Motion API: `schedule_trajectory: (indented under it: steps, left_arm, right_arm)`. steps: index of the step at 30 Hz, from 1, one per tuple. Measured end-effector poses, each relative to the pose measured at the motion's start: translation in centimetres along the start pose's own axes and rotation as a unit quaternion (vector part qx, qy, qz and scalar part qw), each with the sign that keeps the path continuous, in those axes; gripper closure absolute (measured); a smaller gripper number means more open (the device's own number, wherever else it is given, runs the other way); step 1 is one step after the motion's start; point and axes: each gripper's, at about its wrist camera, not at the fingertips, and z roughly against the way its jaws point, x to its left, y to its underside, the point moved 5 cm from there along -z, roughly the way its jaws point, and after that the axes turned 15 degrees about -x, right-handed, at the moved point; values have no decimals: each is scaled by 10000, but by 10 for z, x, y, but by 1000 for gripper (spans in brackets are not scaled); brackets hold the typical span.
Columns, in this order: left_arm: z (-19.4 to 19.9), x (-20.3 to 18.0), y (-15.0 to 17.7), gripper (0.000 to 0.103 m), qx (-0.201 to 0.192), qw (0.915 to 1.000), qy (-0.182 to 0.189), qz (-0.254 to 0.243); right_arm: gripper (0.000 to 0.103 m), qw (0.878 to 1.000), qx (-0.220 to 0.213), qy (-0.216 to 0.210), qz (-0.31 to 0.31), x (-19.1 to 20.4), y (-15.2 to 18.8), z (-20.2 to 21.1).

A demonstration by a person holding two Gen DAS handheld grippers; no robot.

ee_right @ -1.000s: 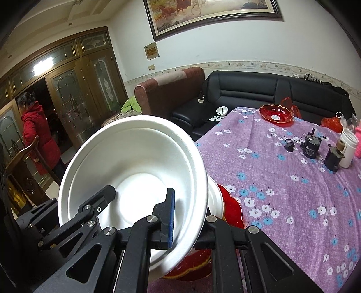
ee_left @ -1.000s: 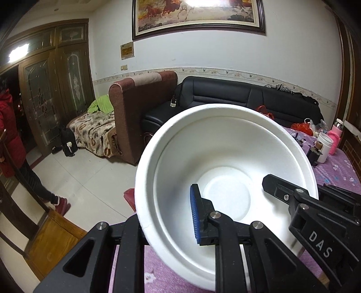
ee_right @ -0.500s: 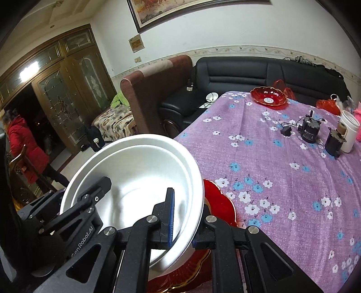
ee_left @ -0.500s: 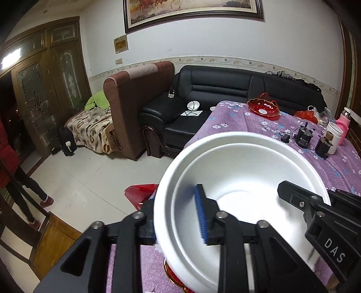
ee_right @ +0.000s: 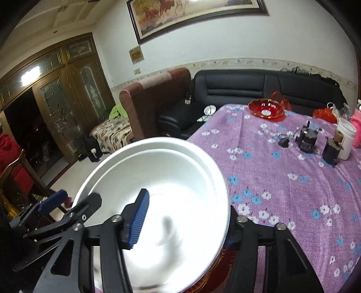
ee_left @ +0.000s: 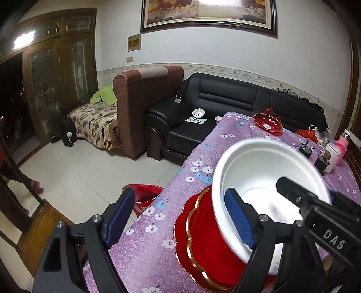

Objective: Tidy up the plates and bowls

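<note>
Resting on the red plate [ee_left: 198, 243], white bowl [ee_left: 266, 171] released, both tongs [ee_left: 180, 218] [ee_right: 187, 223] just sprung open.

Two tongs share the lower frame: left tongs [ee_left: 178, 219] and right tongs [ee_right: 187, 216]. One white bowl [ee_left: 266, 171] sits on one red gold-rimmed plate [ee_left: 203, 243]. Upper right, one red dish [ee_right: 266, 110]. Two sofas: black sofa [ee_left: 225, 99], brown sofa [ee_left: 144, 101].

White raised letters "DAS" stand on the black plastic body of the right gripper [ee_left: 291, 193], seen at the lower right of the left wrist view. The small yellowish wall plaque [ee_left: 134, 42] beside the framed horse painting [ee_left: 208, 13] carries marks too small to read. The right wrist view shows no legible writing.
</note>
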Motion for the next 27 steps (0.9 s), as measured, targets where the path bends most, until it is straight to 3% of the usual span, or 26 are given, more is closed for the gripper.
schedule_trajectory:
  steps: [6,11,16,19,21,27]
  left_arm:
    - [9,4,1,22,-51,9999,30,157]
    - [27,9,-8,22,-317,9989,108,338]
    - [54,15,-12,11,-771,9959,50,473]
    - [72,11,-14,0,-1192,9920,-184,378]
    - [82,7,-10,0,-1391,9894,-332,246]
    - [91,-13,13,0,-1107,9935,-213,153]
  right_arm:
    - [30,9999,-107,9,-114,-4,-5,7]
    - [30,9989,-323,3,-351,-15,-15,20]
    - [28,9970,-586,47,-503,-25,-21,48]
    - [25,9954,-751,113,-580,-34,-15,71]
    - [24,9948,-820,158,-590,-39,-10,84]
    - [20,9933,-889,443,-589,-58,17,123]
